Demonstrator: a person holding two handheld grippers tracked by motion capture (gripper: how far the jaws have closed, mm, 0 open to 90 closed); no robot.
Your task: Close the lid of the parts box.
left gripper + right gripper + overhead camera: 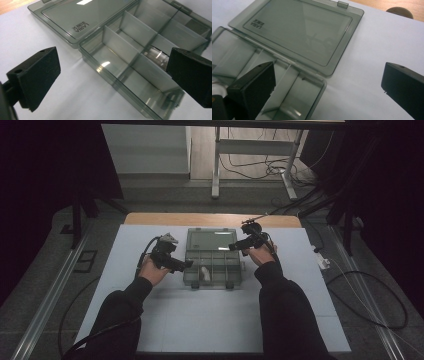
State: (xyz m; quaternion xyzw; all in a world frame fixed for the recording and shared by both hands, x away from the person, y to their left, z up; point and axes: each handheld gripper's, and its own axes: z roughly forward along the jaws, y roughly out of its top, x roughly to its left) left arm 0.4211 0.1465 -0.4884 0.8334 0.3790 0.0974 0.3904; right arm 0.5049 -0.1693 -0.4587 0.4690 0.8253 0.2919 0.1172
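White table (150,320): open compartment box (211,258) between left claw (187,264) and right claw (232,247), both wide, empty

Bare white table (165,320) is lying open behind both grippers; ahead of the left gripper (113,77) the box's (130,72) upright dividers (117,47) (thin, translucent) are blocking sideways passage between compartments.
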